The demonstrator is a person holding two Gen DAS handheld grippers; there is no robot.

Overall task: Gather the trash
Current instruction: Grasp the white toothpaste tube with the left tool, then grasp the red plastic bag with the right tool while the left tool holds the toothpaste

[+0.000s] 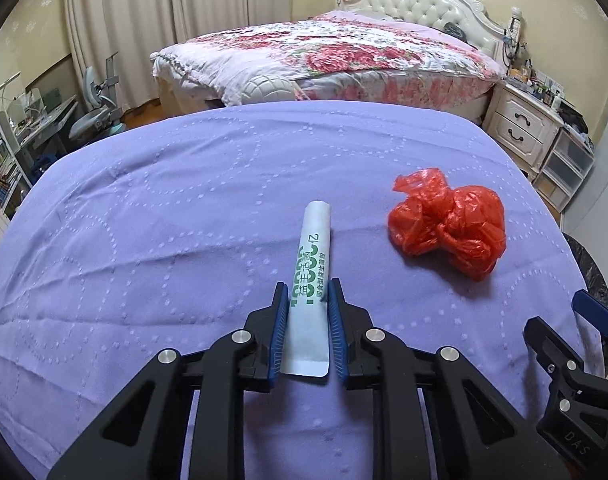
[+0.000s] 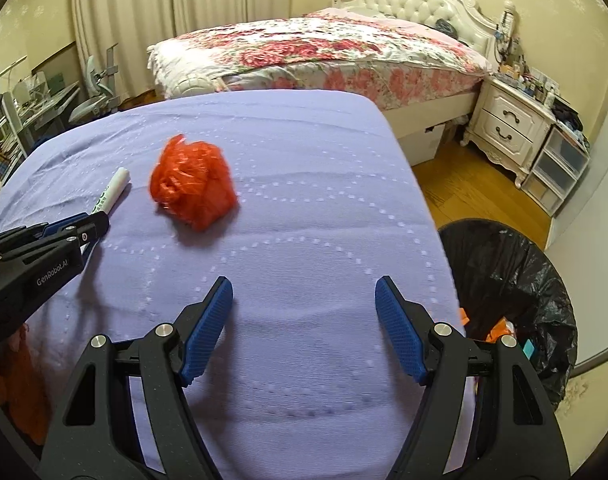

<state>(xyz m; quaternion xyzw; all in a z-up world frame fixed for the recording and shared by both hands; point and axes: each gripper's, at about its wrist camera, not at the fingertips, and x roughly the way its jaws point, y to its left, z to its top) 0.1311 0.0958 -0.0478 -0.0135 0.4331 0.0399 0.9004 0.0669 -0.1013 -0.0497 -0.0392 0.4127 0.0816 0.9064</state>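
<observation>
A white stick-shaped sachet with green print (image 1: pixel 309 280) lies on the purple cloth (image 1: pixel 164 200). My left gripper (image 1: pixel 307 292) is shut on its near half. The sachet also shows in the right wrist view (image 2: pixel 112 191), with the left gripper (image 2: pixel 94 216) at its near end. A crumpled red plastic bag (image 1: pixel 447 224) lies to the right of the sachet, apart from it; it also shows in the right wrist view (image 2: pixel 194 184). My right gripper (image 2: pixel 304 292) is open and empty above the cloth, nearer than the bag. A black-lined trash bin (image 2: pixel 515 280) stands off the cloth's right edge.
The bin holds some orange and blue scraps (image 2: pixel 503 330). Behind the purple surface is a bed with a floral quilt (image 1: pixel 323 52). A white nightstand (image 2: pixel 503 128) and plastic drawers (image 2: pixel 555 168) stand at the right. A desk and chair (image 1: pixel 92 112) stand at the far left.
</observation>
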